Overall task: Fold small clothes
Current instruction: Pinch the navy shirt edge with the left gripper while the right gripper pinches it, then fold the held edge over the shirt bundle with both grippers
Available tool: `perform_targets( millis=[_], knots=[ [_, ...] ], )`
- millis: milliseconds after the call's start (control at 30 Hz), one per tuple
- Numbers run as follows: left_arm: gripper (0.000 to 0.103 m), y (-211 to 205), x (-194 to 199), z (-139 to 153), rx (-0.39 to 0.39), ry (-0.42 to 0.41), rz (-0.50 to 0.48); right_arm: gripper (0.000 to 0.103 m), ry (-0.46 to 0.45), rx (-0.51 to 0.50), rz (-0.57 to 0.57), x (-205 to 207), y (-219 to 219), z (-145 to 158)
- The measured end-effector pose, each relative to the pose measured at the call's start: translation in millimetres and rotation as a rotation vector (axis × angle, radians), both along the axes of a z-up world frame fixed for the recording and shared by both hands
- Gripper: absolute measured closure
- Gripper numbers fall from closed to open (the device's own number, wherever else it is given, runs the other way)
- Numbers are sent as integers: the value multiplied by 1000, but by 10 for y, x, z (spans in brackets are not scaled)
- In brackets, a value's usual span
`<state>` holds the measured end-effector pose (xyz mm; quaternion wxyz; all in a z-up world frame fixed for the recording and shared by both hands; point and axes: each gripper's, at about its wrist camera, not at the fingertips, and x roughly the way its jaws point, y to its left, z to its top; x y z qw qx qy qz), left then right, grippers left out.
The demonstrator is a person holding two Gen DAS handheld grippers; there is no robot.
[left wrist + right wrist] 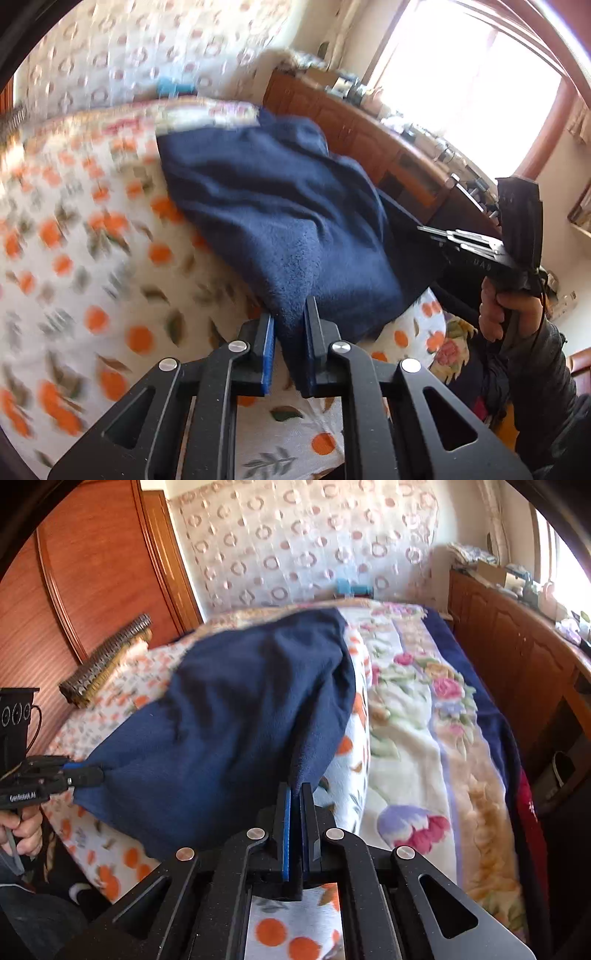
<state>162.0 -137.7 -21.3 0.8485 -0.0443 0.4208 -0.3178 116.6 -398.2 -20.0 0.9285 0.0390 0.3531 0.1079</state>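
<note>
Nearest the lens, the left hand-held gripper (290, 325) pinches one near corner of the navy fleece garment (280, 206); the right hand-held gripper (295, 801) is pressed together on the other near corner. The cloth hangs slack between them, its near edge raised, its far part draped on the orange-print bedspread (92, 266). To fold it well, I judge both corners should travel level and together, keeping the edge taut, towards the far edge. Beyond, a floral blanket (417, 720) covers the bed.
</note>
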Motion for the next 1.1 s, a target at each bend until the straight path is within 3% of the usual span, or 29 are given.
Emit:
perform_targets(
  millis=[133, 400, 833, 1100],
  knots=[
    [89, 245, 0, 322, 6, -48, 21, 99, -43, -12, 36, -162, 170, 211],
    [89, 591, -386, 505, -30, -77, 31, 100, -69, 2, 79, -657, 401, 340],
    [89, 861, -995, 898, -73, -169, 15, 99, -150, 1, 123, -1272, 420, 651],
    [89, 759, -701, 800, -35, -172, 38, 99, -143, 21, 86, -962, 376, 511]
  ],
)
